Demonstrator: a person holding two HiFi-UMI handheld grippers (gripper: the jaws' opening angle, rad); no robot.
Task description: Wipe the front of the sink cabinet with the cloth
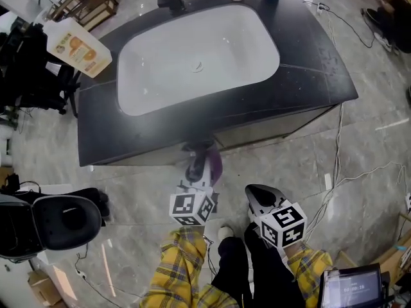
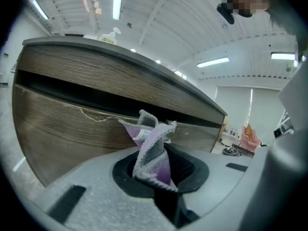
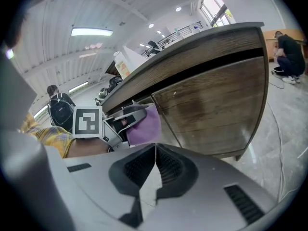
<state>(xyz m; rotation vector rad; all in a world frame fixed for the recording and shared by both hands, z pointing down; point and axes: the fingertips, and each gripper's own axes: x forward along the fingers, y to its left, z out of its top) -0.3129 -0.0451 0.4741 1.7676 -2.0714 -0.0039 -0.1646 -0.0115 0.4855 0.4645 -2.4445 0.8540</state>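
You stand on a grey marble floor [image 1: 359,172] facing the cabinet [image 1: 308,76], whose dark top holds a white basin [image 1: 192,56].

The head view shows that top but almost nothing of the front. Both gripper views look up at the wood-grain front [image 2: 62,134], with a dark gap running below the top. Only the left gripper view shows a thin pale scratch [image 2: 91,114] on the panel.

Your left gripper [image 2: 161,170] has its jaws clamped on the purple-and-grey cloth [image 2: 154,148], which stands up crumpled out of them, close to the front. Whether it touches the wood can't be told.

Your right gripper [image 3: 155,162] has its jaws pressed together with nothing between them. Its view shows the left gripper and cloth from the side.

Your left arm, in a yellow plaid sleeve [image 1: 180,262], reaches toward the cabinet. Your right gripper is held back beside it, nearer your body.
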